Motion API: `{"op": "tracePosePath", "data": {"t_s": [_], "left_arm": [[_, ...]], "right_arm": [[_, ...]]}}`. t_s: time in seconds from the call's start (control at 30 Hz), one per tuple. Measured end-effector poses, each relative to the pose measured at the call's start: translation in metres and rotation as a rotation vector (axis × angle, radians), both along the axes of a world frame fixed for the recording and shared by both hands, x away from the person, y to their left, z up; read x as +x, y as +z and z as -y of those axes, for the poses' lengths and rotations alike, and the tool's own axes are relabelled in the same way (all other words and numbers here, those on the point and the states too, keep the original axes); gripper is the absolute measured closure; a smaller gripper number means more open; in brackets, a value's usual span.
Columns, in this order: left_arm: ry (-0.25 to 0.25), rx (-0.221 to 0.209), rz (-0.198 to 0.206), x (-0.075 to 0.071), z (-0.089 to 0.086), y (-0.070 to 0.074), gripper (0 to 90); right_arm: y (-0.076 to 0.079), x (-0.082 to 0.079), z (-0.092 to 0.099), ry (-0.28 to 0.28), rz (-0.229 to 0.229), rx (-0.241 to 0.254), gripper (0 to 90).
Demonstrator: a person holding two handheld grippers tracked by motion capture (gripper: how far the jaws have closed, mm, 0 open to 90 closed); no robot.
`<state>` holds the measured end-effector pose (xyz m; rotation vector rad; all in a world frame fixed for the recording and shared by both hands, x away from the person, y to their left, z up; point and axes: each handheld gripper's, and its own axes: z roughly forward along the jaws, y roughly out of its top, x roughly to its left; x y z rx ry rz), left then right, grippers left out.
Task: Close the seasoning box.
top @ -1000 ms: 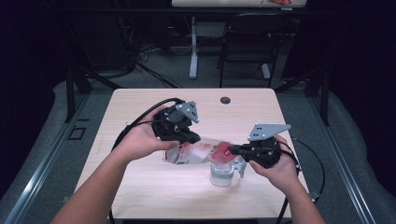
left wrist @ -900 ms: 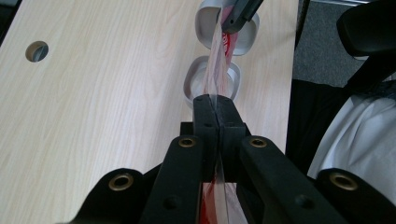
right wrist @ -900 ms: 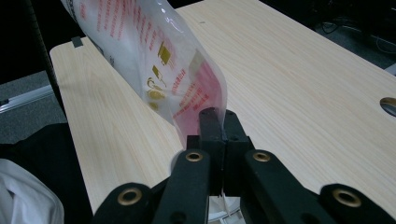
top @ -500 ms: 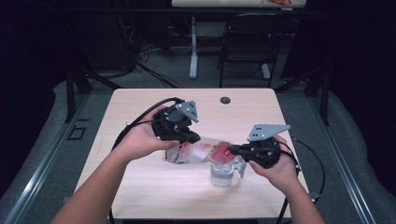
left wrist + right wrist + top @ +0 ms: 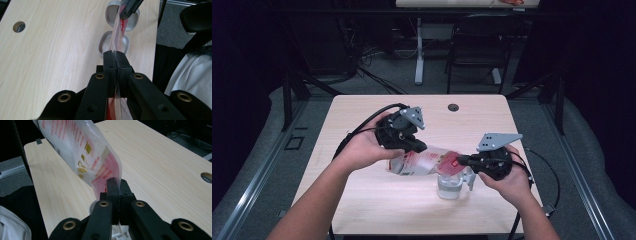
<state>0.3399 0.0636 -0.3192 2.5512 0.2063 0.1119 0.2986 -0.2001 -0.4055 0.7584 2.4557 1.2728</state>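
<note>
A clear plastic bag (image 5: 422,162) with red print hangs stretched between my two grippers, just above the table's middle. My left gripper (image 5: 421,148) is shut on the bag's left end, and in the left gripper view its jaws (image 5: 115,53) pinch the film edge-on. My right gripper (image 5: 460,161) is shut on the bag's right end; in the right gripper view its jaws (image 5: 117,182) clamp the bag (image 5: 85,152) at its lower corner. A small clear container (image 5: 448,186) stands on the table right under the bag, with its lid (image 5: 469,177) beside it.
The light wooden table (image 5: 362,125) has a round cable hole (image 5: 453,107) near its far edge. Black cables trail from both grippers over the table's sides. A chair (image 5: 477,45) and a second table's leg (image 5: 418,50) stand beyond the far edge.
</note>
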Motion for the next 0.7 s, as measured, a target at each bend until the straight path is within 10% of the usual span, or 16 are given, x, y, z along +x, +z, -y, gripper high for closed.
{"op": "tracePosePath", "data": {"t_s": [0.7], "left_arm": [[-0.001,0.001,-0.001,0.0005,0.0016,0.0006,89.1]], "right_arm": [[-0.0005,-0.0001,0.0004,-0.004,-0.001,0.001,90.0]]}}
